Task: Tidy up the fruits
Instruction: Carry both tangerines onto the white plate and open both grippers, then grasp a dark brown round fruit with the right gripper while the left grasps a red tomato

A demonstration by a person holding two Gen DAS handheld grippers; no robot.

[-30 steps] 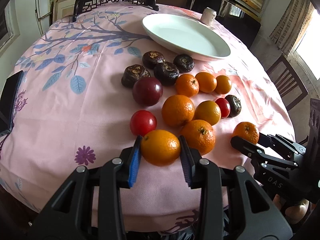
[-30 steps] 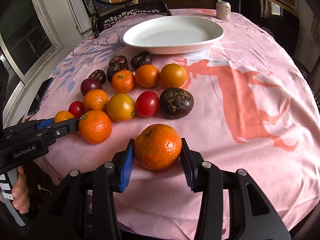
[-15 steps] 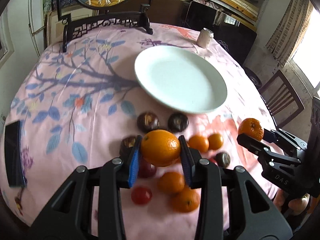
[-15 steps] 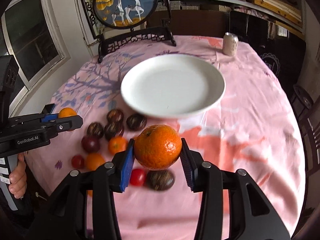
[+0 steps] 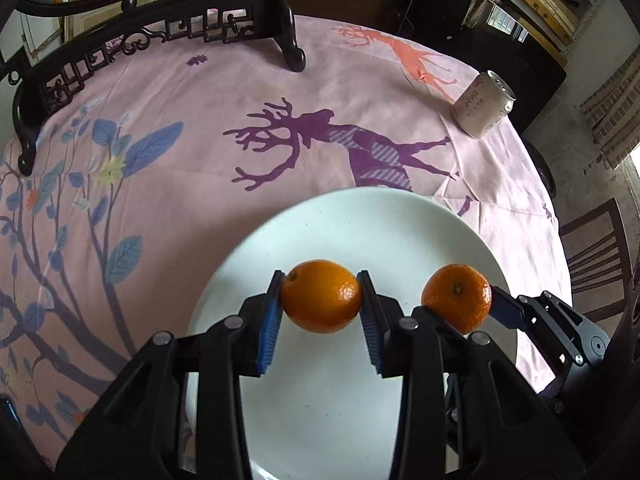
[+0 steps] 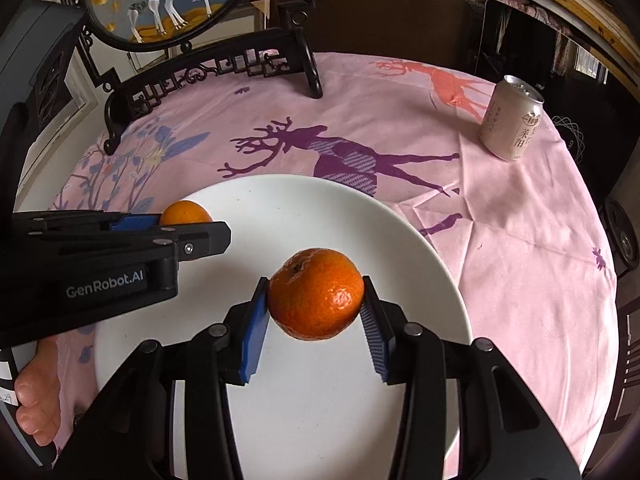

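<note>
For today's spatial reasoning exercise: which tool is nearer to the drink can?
Right. The right tool, shut on its mandarin, sits on the side of the white plate toward the drink can; the left tool, holding its orange, is on the far side.

Orange fruit (image 5: 321, 296), white plate (image 5: 360, 232)
</note>
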